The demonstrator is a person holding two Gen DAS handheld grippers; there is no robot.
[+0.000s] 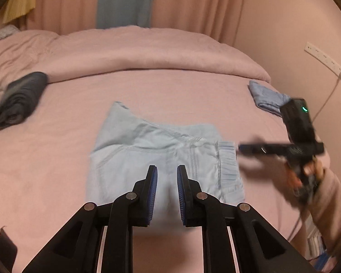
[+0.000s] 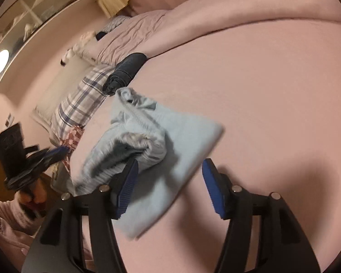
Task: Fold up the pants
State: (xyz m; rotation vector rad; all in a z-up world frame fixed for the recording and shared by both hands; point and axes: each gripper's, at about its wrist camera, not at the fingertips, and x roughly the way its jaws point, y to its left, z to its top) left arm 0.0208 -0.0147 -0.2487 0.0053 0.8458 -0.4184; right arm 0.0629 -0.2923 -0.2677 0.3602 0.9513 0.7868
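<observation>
Light blue pants (image 1: 161,159) lie folded into a small packet on the pink bed sheet (image 1: 56,159), waistband to the right. My left gripper (image 1: 167,170) hovers above their near edge, jaws a narrow gap apart with nothing between them. At the right edge of the pants, blurred, is my right gripper (image 1: 245,147), held by a hand. In the right wrist view the pants (image 2: 170,141) lie under the right gripper (image 2: 170,166), whose jaws stand wide apart, one on each side of the near corner, pads not pressing the cloth. The left gripper (image 2: 54,153) shows blurred at far left.
A dark folded garment (image 1: 22,100) lies at the left by a plaid pillow (image 2: 84,100). A folded blue cloth (image 1: 266,97) sits at the bed's right edge. A rolled-back pink duvet (image 1: 147,54) covers the far half. A power strip (image 1: 322,59) hangs on the wall.
</observation>
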